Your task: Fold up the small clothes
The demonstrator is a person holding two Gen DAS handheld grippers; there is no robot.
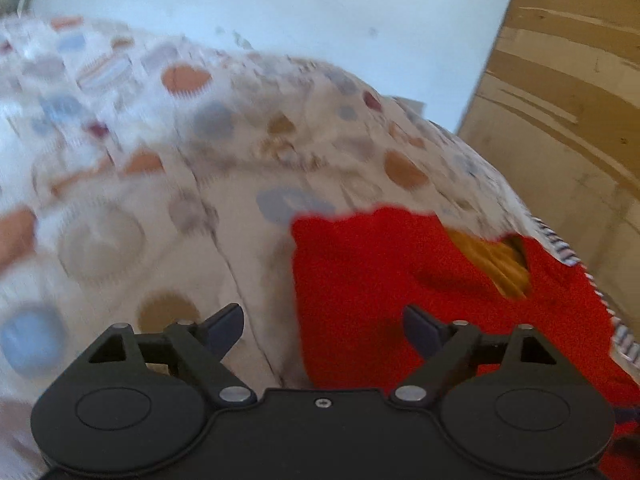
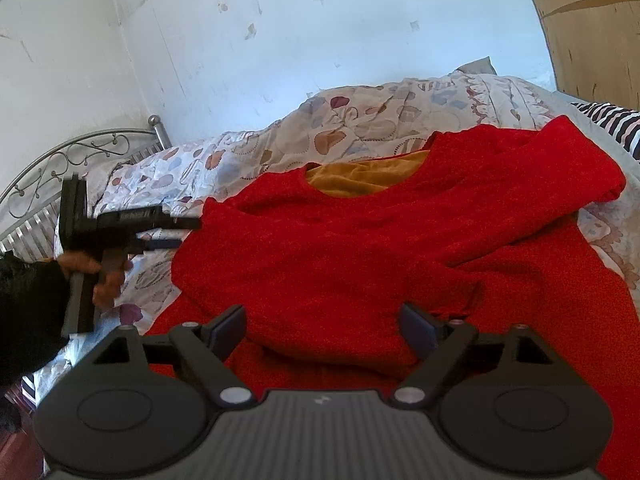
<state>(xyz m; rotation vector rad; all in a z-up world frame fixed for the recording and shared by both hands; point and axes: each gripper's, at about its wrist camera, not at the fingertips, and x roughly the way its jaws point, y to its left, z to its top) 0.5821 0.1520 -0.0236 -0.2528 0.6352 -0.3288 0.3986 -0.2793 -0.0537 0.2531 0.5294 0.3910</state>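
Clothes number two: one red knitted sweater [image 2: 360,248] is laid flat on one quilted bedspread printed with orange, blue and brown shapes [image 1: 160,168], and one mustard-yellow garment [image 2: 360,178] is seen through the sweater's neck opening, tucked inside or beneath it; which cannot be told.

Two grippers are counted. In the right wrist view, the left gripper [image 2: 188,234] is held by one hand [image 2: 100,276] in a black sleeve, far to the left of the right fingers, with its tips just at the sweater's left edge. Its jaws are spread wide and nothing is pinched between them. In the blurred left wrist view, bedspread lies beyond the left gripper's left finger [image 1: 226,326] and the red sweater beyond its right finger.

The right gripper [image 2: 324,330] is held just above the sweater's lower part, fingers spread wide, with red knit seen between and ahead of them; nothing is pressed by the pads. One folded sleeve [image 2: 560,184] lies ahead and to the right of the right fingers.
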